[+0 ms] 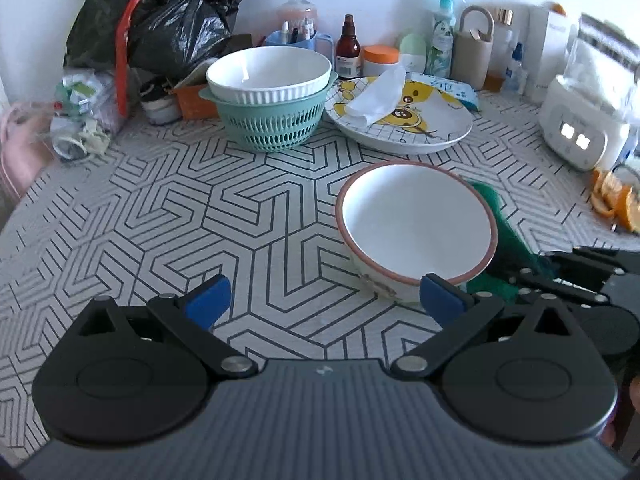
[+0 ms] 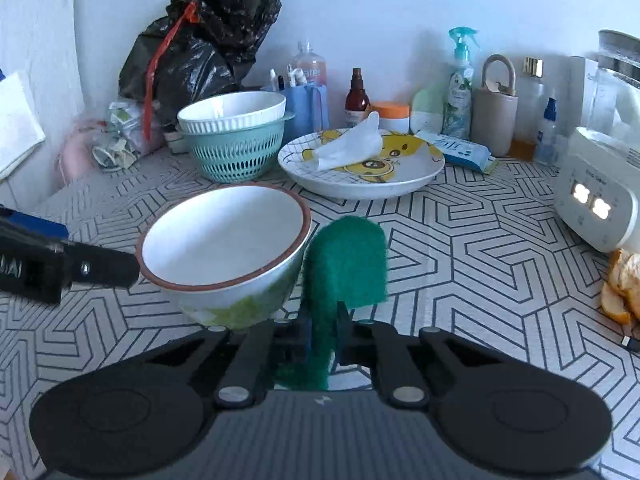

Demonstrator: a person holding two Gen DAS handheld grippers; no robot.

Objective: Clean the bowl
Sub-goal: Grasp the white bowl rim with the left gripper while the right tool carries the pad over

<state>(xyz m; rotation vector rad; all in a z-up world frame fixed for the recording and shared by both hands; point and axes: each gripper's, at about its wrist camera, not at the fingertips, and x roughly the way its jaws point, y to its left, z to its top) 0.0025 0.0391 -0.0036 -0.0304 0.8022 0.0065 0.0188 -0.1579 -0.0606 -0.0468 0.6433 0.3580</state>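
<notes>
A white bowl with a brown rim (image 1: pixel 416 220) stands on the patterned table; it also shows in the right wrist view (image 2: pixel 224 240), with green leaf print on its outside. My left gripper (image 1: pixel 324 300) is open, its right blue fingertip (image 1: pixel 440 296) at the bowl's near rim, its left one apart from it. My right gripper (image 2: pixel 324 328) is shut on a green scouring pad (image 2: pixel 344 264), held upright just right of the bowl. The pad shows behind the bowl in the left wrist view (image 1: pixel 508 236).
A teal colander (image 1: pixel 272 124) holding a white ribbed bowl stands behind. A cartoon plate (image 1: pixel 400 120) carries a white tissue. Bottles and jars line the wall. A black rubbish bag (image 1: pixel 160 20) sits back left. A white appliance (image 2: pixel 596 200) and orange peel (image 2: pixel 624 288) lie right.
</notes>
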